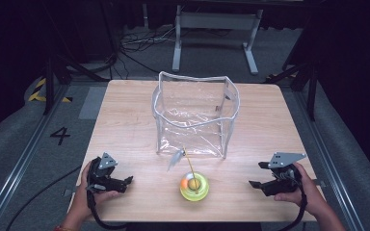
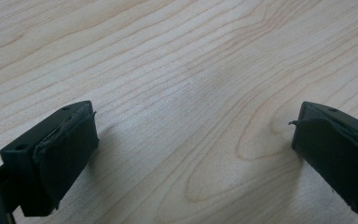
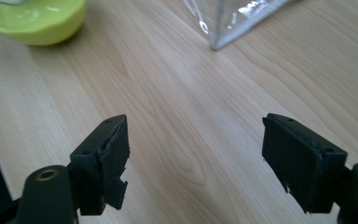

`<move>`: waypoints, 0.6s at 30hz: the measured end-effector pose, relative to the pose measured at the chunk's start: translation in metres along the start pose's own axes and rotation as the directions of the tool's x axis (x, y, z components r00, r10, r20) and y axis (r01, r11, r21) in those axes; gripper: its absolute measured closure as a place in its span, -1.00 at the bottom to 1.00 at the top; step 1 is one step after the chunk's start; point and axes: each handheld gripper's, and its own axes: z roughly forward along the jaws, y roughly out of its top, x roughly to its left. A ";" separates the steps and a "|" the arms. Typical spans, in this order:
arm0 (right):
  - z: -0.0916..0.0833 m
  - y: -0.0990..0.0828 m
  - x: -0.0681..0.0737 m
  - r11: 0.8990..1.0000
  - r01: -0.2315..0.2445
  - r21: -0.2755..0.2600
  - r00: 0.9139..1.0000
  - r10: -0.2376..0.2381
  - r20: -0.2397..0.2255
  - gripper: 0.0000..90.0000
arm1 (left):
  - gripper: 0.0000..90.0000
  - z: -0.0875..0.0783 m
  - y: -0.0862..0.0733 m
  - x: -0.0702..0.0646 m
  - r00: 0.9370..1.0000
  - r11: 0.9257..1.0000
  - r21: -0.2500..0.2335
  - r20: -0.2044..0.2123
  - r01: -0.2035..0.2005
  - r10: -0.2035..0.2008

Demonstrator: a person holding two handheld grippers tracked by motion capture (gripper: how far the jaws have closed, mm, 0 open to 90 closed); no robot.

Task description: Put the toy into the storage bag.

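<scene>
The wooden table (image 1: pixel 125 120) fills the centre of the high view. A clear plastic bag (image 1: pixel 195 115) with grey edging stands upright and open-topped in the middle of the frame. Just below it, at lower centre, sits a yellow-green bowl (image 1: pixel 194 187) holding an orange-yellow ball (image 1: pixel 191 183); a thin stick with a feather-like tip (image 1: pixel 178 158) rises from it toward the bag's lower edge.

The left gripper (image 1: pixel 125 182) rests low at lower left, held by the left hand (image 1: pixel 89 195). In the left gripper view its jaws are spread wide over bare wood, holding nothing.

The right gripper (image 1: pixel 256 174) sits at lower right in the right hand (image 1: pixel 298 190). In the right gripper view its jaws stand wide apart and empty; the bowl (image 3: pixel 37 21) appears at upper left and the bag's corner (image 3: pixel 223 28) at upper centre, both well apart from the jaws.
</scene>
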 end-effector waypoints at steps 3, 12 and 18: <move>0.002 0.011 0.007 1.000 0.026 0.006 1.000 -0.025 -0.018 -0.47 | -0.99 0.000 0.000 0.000 1.000 1.000 0.000 0.000 0.000 0.000; 0.007 0.042 0.025 0.993 0.110 0.031 0.992 -0.108 -0.069 -0.44 | -0.99 0.000 0.000 0.000 1.000 1.000 0.000 0.000 0.000 0.000; 0.006 0.060 0.035 0.987 0.156 0.039 0.984 -0.152 -0.098 -0.43 | -0.99 0.000 0.000 0.000 1.000 1.000 0.000 0.000 0.000 0.000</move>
